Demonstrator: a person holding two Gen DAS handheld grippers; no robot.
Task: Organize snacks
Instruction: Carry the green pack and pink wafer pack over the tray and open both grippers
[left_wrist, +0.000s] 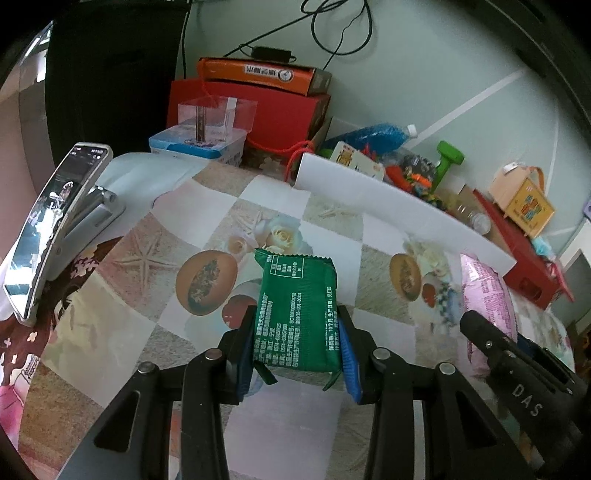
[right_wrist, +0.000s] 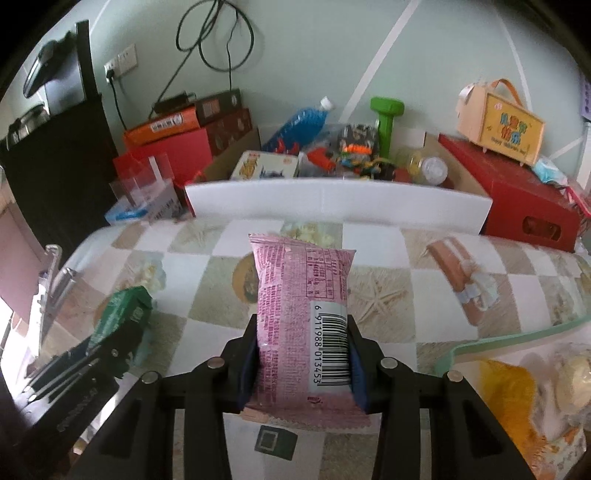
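- Left wrist view: the left gripper (left_wrist: 297, 354) is clenched on a green snack packet (left_wrist: 298, 314), blue pads pressing both long sides; the packet's near end dips behind the black fingers, so its bottom seam is partly hidden.
- The packet is a crinkled foil pillow with a zigzag-cut far edge and white print, too small to read; it is held above the tablecloth (left_wrist: 147, 258), a glossy sheet of pale checks with starfish and rose pictures.
- At the right edge the right gripper is cut off; only black linkage shows, and the pink snack packet (left_wrist: 487, 295) sits half hidden behind it.
- A phone (left_wrist: 55, 221) on a grey stand leans at the left; its screen is blurred.
- Right wrist view: the right gripper (right_wrist: 303, 363) is clamped on the pink snack packet (right_wrist: 303, 314), a puffy plastic pillow with a barcode label and serrated ends, lifted off the tablecloth (right_wrist: 406, 295).
- The near seam overlaps a small dark green sachet (right_wrist: 275, 441) lying flat beneath.
- At the lower left the green packet (right_wrist: 123, 314) shows blurred in the other gripper's black frame.
- Lower right, a clear bag (right_wrist: 517, 387) with a pale green rim holds yellow contents, smeared and hard to identify.
- Behind a white foam board (right_wrist: 332, 203), a carton of toys is partly screened.
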